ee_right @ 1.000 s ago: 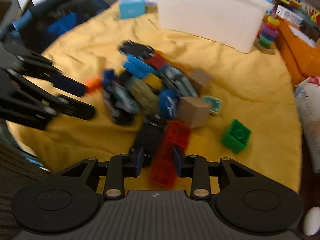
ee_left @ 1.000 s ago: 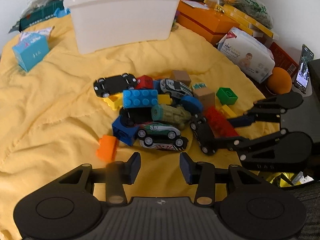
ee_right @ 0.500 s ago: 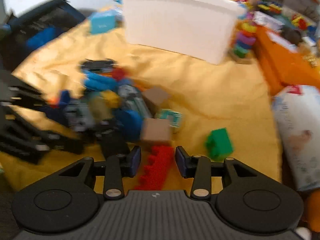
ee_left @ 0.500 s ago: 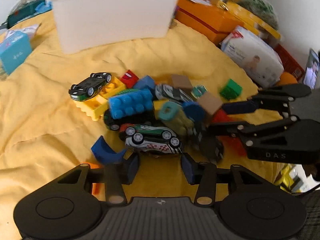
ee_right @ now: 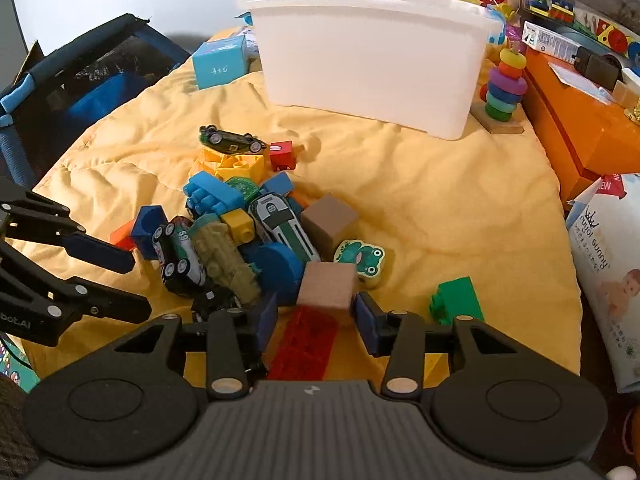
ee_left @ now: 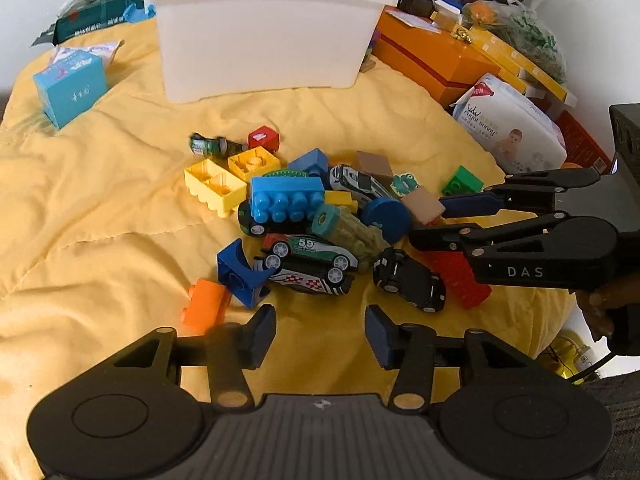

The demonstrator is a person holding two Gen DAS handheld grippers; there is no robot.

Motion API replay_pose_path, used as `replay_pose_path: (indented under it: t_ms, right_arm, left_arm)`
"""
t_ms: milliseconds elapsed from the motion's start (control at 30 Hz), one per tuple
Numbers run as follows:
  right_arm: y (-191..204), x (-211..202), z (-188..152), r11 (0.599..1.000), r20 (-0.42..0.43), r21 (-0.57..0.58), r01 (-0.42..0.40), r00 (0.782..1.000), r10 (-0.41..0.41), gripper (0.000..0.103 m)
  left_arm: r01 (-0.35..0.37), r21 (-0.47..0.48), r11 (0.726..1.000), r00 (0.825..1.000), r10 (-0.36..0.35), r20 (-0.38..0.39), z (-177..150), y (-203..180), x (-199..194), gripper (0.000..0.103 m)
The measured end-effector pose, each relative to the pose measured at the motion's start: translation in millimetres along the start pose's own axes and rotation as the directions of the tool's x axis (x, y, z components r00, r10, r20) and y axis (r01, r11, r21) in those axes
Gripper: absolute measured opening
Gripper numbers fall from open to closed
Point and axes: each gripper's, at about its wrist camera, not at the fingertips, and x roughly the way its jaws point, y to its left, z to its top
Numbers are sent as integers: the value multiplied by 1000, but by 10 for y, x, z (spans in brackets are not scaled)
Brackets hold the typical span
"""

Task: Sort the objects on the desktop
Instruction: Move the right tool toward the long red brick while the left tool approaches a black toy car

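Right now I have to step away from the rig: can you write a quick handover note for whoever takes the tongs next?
Left tongs: open, empty, hovering at the near edge of the toy pile.
Right tongs: open, straddling the red brick, tips by the tan cube; nothing gripped.
Toys: cars, bricks and blocks heaped on the yellow blanket; green brick lies apart. The white bin stands behind the pile; its inside is hidden.
Done: nothing visibly sorted.
Left: the whole pile.

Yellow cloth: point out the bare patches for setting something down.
Bare yellow cloth lies between the light blue box and the toy pile, and in front of the white bin, right of the pile. The pile is crowded.
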Motion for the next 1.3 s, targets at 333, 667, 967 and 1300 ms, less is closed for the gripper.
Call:
replay_pose_path:
  t_ms: [333, 667, 967, 1300]
  right_arm:
    - [34, -63, -8, 1000, 19, -16, 14, 1000, -13, 47]
    - [40, -122, -167, 999, 1, 21, 33, 999, -33, 47]
    - [71, -160, -220, 999, 0, 26, 43, 999, -43, 49]
    - [64, -182, -236, 999, 7, 24, 48, 999, -49, 50]
  left_arm:
    - [-6, 7, 1000, 1000, 5, 6, 18, -36, 3, 55]
    - [22, 37, 999, 1000, -21, -22, 19, -136, 98, 55]
    - [22, 26, 999, 1000, -21, -23, 30, -135, 115, 57]
    - [18, 28, 999, 1000, -18, -22, 50, -134, 127, 58]
